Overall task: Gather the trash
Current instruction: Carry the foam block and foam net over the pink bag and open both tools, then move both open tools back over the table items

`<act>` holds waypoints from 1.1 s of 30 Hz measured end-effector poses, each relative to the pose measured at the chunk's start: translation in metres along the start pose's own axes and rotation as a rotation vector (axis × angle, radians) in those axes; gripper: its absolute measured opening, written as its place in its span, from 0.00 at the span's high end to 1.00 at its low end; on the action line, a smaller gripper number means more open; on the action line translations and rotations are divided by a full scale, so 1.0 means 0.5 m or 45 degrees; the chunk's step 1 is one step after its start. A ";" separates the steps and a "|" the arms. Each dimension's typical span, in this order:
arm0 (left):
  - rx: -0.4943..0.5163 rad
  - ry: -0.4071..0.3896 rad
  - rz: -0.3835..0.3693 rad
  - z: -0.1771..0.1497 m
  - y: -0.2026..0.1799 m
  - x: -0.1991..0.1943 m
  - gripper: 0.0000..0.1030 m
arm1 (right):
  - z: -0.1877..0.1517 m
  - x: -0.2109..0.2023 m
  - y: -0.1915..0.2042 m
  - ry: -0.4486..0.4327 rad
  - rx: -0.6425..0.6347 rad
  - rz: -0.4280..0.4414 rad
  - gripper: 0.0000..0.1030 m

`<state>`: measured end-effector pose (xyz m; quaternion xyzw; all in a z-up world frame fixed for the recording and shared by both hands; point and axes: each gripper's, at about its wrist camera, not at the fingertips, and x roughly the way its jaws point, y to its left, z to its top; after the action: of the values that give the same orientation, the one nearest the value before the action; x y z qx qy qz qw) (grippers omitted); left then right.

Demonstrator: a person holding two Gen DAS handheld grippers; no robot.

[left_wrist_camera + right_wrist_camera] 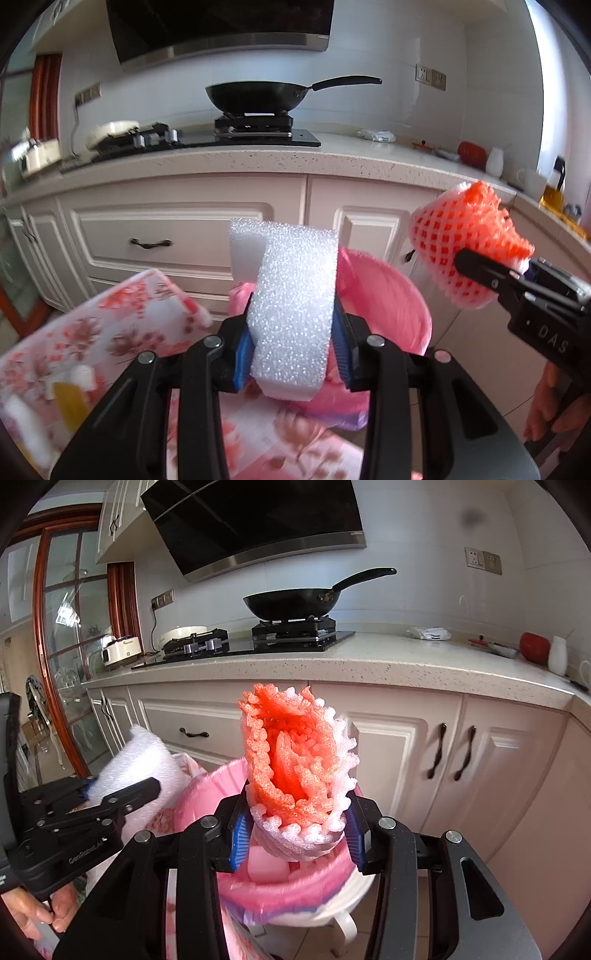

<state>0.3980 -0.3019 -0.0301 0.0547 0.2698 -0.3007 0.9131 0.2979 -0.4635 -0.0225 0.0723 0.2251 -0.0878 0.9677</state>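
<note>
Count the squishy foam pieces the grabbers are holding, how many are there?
2. The white foam block is pinched in the left gripper, and the orange foam net is in the right gripper, both by the pink bin. More may lie hidden inside it.

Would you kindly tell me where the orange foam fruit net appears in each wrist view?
Left wrist view: orange foam fruit net at right, clamped in the right gripper.
Right wrist view: centre, between that gripper's blue pads, above the pink bin.
Shared landmark: black wok.
</note>
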 end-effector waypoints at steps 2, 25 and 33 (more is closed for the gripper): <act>-0.008 -0.004 -0.006 0.007 0.004 0.027 0.65 | 0.001 0.023 -0.003 0.009 -0.003 0.006 0.55; -0.087 -0.139 0.180 -0.103 0.101 -0.201 0.05 | -0.077 -0.159 0.062 -0.009 0.039 0.005 0.36; -0.094 -0.178 0.382 -0.213 0.165 -0.418 0.05 | -0.146 -0.248 0.172 0.015 -0.013 0.136 0.33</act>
<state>0.2561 -0.0984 -0.0159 0.0398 0.2054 -0.1538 0.9657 0.1750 -0.3494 -0.0234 0.0796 0.2270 -0.0343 0.9700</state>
